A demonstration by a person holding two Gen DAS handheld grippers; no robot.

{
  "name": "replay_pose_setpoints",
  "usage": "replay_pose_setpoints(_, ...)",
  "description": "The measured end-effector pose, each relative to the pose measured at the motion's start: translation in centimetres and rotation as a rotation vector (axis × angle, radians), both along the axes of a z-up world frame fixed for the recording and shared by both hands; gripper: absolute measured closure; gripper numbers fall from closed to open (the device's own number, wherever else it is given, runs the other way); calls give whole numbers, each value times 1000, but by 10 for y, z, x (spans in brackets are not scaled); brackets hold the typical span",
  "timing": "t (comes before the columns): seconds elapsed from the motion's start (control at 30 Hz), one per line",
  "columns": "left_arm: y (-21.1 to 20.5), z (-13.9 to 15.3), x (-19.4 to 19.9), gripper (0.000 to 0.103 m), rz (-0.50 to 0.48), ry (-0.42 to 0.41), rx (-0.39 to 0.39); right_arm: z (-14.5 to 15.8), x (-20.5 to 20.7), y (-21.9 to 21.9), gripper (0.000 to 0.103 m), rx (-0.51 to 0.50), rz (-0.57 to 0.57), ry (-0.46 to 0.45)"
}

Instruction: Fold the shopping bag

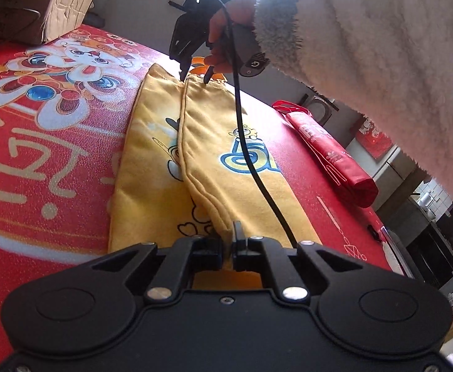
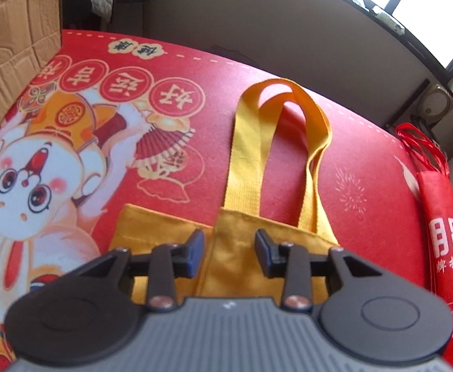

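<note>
The yellow cloth shopping bag (image 1: 226, 155) is seen lying flat on the red printed table cover (image 1: 56, 170), with 1 long flap laid over along its length. The left gripper (image 1: 231, 241) is clamped shut on the near end of that flap's edge, while the right gripper (image 2: 229, 248) is held wide open and empty over the far end, the 2 yellow handles (image 2: 270, 142) just ahead of it. Were the open jaws closed off the hem, only 1 layer might be caught, and the flap could be dragged askew.

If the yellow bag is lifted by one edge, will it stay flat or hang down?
Probably hang down: the yellow bag is soft cloth that already creases along its folded edge. It looks empty and flat, so likely light. Its handles lie loose and would dangle.
</note>
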State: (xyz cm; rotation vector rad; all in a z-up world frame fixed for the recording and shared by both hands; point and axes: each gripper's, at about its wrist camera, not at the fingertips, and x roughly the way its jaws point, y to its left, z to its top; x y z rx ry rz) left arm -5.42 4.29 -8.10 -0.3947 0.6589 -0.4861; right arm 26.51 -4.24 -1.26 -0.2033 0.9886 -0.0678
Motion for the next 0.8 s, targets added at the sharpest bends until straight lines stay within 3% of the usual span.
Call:
replay_pose_setpoints(0.2, 5, -4, 0, 97, 6, 6, -34, -5, -11, 1, 60, -21, 1, -5)
replay_pose_setpoints(0.27, 5, -4, 0, 97, 5, 7, -38, -7, -15, 2, 81, -28, 2, -7)
replay_pose_setpoints(0.3, 6, -4, 1, 97, 5, 9, -43, -8, -17, 2, 84, -32, 2, -8)
replay_pose_setpoints(0.5, 8, -4, 1, 97, 3, 5, -50, -13, -28, 4, 89, -53, 4, -14)
replay_pose_setpoints(0.53, 8, -2, 1, 97, 3, -1, -51, -11, -29, 1, 89, -35, 4, -16)
replay_pose_setpoints(0.6, 8, 1, -1, 98, 4, -15, -53, 17, 8, -16, 89, 52, -5, -28)
replay_pose_setpoints(0.8, 12, 23, -14, 98, 28, -96, -51, 50, -8, -48, 90, 236, -6, -98)
